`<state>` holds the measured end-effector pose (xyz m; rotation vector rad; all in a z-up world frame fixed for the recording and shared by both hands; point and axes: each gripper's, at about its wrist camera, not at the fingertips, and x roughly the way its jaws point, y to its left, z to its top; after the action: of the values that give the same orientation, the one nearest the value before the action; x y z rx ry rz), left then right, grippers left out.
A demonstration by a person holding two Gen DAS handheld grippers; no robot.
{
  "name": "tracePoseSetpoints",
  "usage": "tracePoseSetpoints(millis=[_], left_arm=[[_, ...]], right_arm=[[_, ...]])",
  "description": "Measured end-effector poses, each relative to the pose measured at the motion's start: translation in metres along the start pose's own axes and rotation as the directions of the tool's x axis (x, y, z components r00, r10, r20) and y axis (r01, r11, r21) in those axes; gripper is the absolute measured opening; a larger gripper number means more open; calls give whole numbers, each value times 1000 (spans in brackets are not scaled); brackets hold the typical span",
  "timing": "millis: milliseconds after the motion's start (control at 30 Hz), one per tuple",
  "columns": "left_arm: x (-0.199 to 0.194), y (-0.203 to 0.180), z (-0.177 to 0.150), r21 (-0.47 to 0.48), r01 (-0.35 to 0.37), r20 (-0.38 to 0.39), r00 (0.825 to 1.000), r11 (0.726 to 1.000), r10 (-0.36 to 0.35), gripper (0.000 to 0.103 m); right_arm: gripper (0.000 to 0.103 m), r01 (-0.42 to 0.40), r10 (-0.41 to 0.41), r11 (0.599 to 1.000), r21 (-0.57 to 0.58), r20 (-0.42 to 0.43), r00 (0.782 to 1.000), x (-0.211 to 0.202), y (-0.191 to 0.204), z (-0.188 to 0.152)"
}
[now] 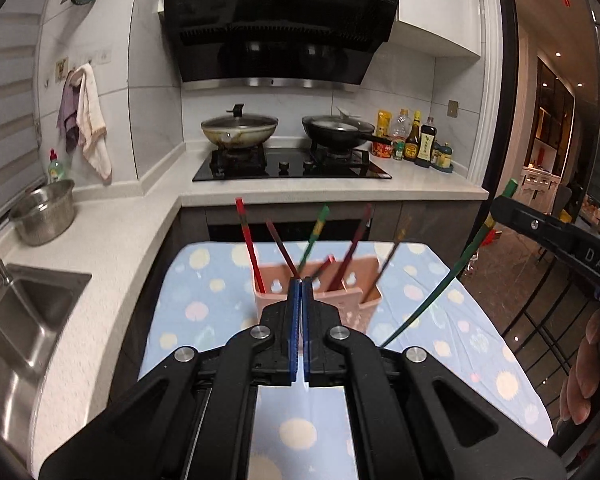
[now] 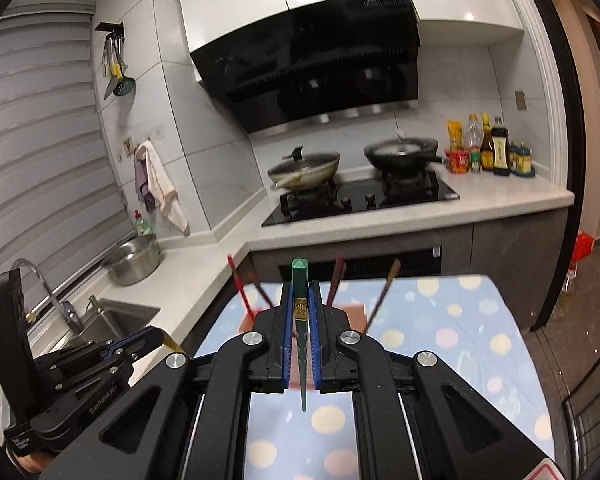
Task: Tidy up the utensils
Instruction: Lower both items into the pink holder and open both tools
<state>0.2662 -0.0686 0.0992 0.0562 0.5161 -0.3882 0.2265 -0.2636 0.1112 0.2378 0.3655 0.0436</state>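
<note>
chopsticks [image 1: 249, 240]: about 7 (blurred) | holder [image 1: 364, 300]: 1 | pans [image 1: 239, 130]: 2

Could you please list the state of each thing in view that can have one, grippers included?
Left gripper: jaws shut, nothing seen between them.
Right gripper: jaws shut on the green chopstick.
Pink holder: upright on the table, chopsticks standing inside.
Wok: lid on.
Black pan: lid on.
Towel: hanging on the wall.

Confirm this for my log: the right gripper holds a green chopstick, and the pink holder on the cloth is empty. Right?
Not quite. The pink holder is not empty: several chopsticks stand in it, as the left wrist view shows. The right gripper does hold the green chopstick.
</note>
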Motion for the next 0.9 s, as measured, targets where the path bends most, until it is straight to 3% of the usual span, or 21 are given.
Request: tracePoseSetpoints(millis=[233, 533, 900], left_arm=[[32, 10, 42, 19, -30, 32, 999, 999, 29, 1], [81, 28, 56, -5, -34, -6, 999, 999, 34, 1], [127, 32, 35, -27, -33, -91, 995, 999, 30, 1]], right_arm=[[7, 7, -6, 1000, -21, 66, 998, 34, 11, 35], [7, 17, -19, 1000, 15, 121, 992, 73, 6, 68], [7, 39, -39, 999, 1, -21, 999, 133, -1, 34]])
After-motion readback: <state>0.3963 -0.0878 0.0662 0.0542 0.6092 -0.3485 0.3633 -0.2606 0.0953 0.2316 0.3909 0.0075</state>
